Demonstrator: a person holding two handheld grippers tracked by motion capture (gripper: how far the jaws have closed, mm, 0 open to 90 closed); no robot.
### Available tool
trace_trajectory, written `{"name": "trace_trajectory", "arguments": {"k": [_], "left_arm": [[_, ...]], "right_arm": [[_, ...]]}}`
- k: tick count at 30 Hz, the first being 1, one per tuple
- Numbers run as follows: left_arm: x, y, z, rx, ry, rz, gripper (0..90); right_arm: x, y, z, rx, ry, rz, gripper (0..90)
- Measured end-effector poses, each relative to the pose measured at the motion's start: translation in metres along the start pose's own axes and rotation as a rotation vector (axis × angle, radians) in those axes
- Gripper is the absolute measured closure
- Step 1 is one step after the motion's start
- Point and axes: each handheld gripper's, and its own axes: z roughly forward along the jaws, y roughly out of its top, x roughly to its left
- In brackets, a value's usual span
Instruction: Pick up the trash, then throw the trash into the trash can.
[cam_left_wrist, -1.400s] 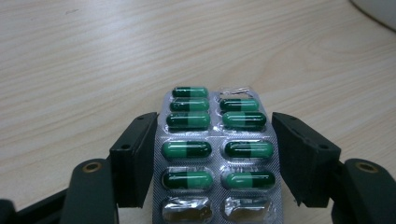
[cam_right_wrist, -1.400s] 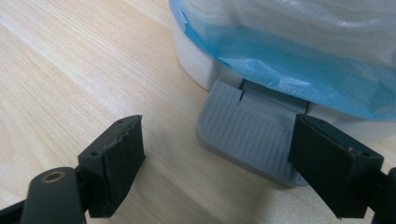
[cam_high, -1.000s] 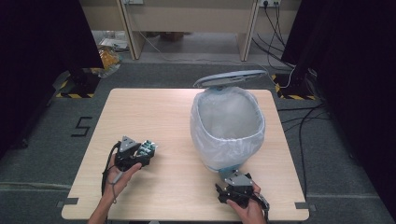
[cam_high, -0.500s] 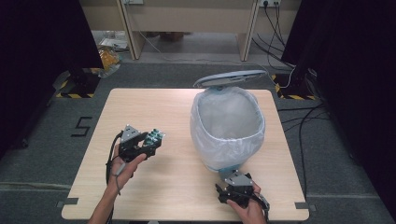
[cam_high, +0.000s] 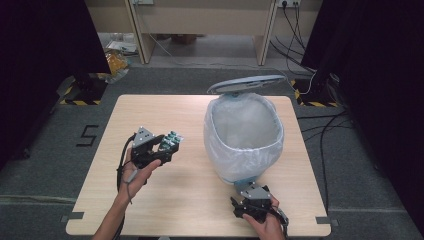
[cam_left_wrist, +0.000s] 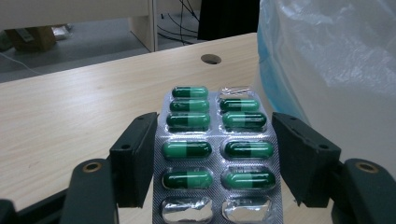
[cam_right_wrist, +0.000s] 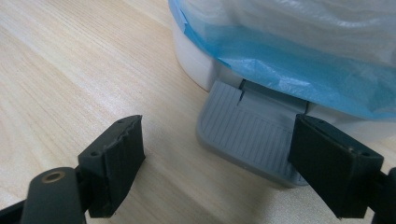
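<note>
At a pale wood table (cam_high: 165, 200), a person's left gripper (cam_high: 167, 145) holds a blister pack (cam_left_wrist: 217, 154) clamped by its long edges between both jaws. The left gripper view shows 2 columns of green capsules in silver foil — 9 pockets full, 3 burst and empty, 2 of those at the near end and 1 at the far right. From the high view the pack sits above the tabletop, left of the bin (cam_high: 244, 137), with its free end pointing toward it.

The bin is white, lined with a translucent bag (cam_high: 245, 120) whose blue-tinted edge drapes low over the body, and its grey lid (cam_high: 247, 84) stands raised behind the mouth. In the left gripper view the bagged wall rises just beside the pack on the right.

The right gripper (cam_high: 250, 200) rests low at the table's near edge, directly in front of the bin. Its jaws stand wide apart and hold nothing — in the right gripper view they flank the grey ribbed pedal (cam_right_wrist: 252, 140) at the bin's foot, the right jaw overlapping the pedal's corner. Whether it touches cannot be told.
</note>
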Motion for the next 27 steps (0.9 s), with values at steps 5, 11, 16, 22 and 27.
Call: {"name": "trace_trajectory", "arguments": {"k": [5,11,16,22,27], "left_arm": [[-0.004,0.004,0.000,-0.005,-0.014,0.006,33.8],[-0.006,0.006,0.004,0.004,-0.023,0.010,33.8],[-0.010,0.013,0.004,-0.003,-0.034,0.018,33.8],[-0.019,0.023,0.001,-0.020,-0.058,0.035,33.8],[-0.022,0.029,0.000,-0.033,-0.078,0.035,33.8]], "right_arm": [[0.000,0.000,0.000,0.004,-0.001,0.000,18.4],[0.000,0.000,0.000,0.006,-0.001,0.004,18.4],[0.000,0.000,0.000,0.003,0.000,-0.001,18.4],[0.000,0.000,0.000,0.005,0.000,0.004,18.4],[0.000,0.000,0.000,0.002,-0.001,0.004,18.4]]}}
